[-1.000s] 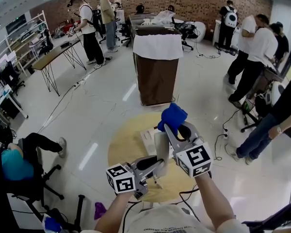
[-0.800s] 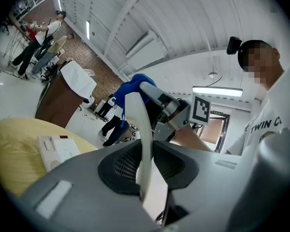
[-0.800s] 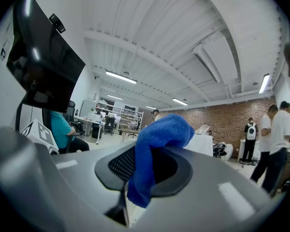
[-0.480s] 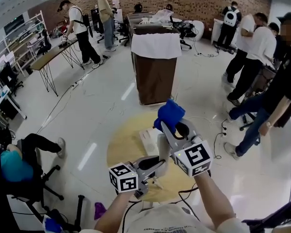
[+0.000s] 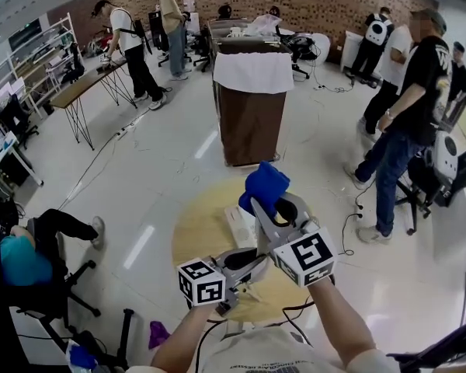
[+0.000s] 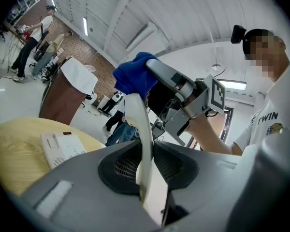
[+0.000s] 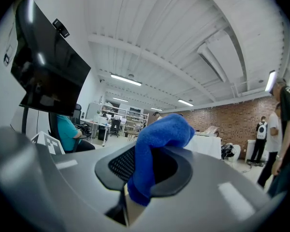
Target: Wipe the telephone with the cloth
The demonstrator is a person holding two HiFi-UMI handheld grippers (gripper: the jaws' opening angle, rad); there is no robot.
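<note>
My left gripper (image 5: 256,261) is shut on the white telephone handset (image 6: 139,129) and holds it upright over the round yellow table (image 5: 194,235). The white telephone base (image 5: 238,224) lies on that table, also seen as the base (image 6: 63,148) in the left gripper view. My right gripper (image 5: 261,202) is shut on a blue cloth (image 5: 265,185), raised above the table just past the handset. In the left gripper view the cloth (image 6: 133,76) sits against the handset's top end. The right gripper view shows the cloth (image 7: 157,141) draped over its jaws, which hides the handset.
A brown lectern with a white cover (image 5: 252,107) stands beyond the table. Several people stand at the right (image 5: 404,123) and back left. A seated person on an office chair (image 5: 31,259) is at the left. Cables lie on the floor (image 5: 349,224).
My right gripper with the blue cloth has shifted slightly left and up. The left gripper has kept its hold. A person in dark clothes has walked in at the right.
</note>
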